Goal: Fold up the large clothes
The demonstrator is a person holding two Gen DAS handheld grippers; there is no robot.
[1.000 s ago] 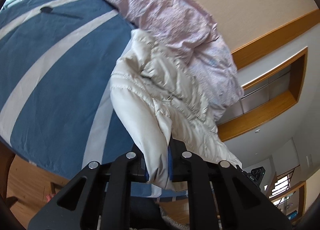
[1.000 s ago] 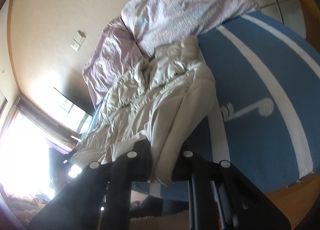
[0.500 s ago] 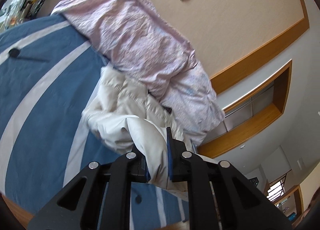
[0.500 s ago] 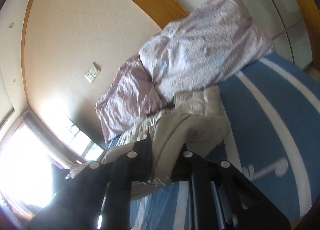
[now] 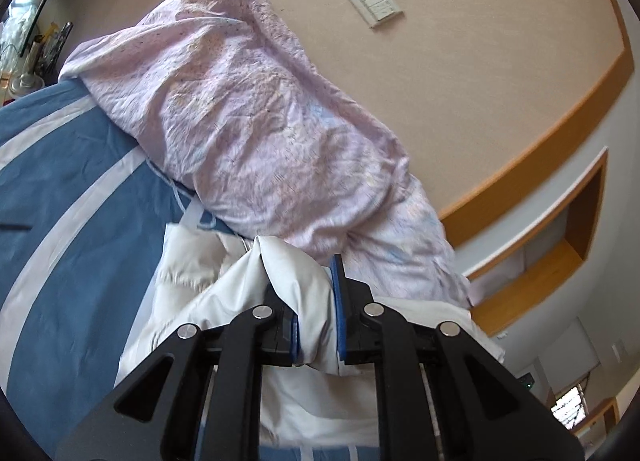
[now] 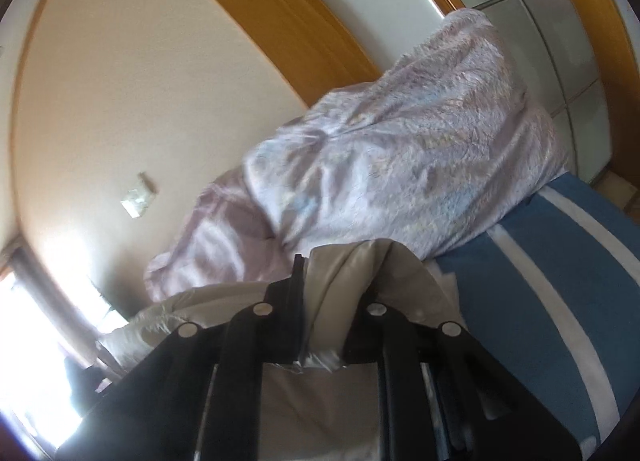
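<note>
Cream puffy jacket (image 5: 304,293) bunches, creased, between both grippers.

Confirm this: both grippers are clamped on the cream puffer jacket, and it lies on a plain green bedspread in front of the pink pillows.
One detail is wrong: the bedspread is blue with white stripes, not plain green, as the left wrist view shows. The rest holds: the left gripper and right gripper are both clamped on the cream puffer jacket, in front of the pink pillows.
</note>
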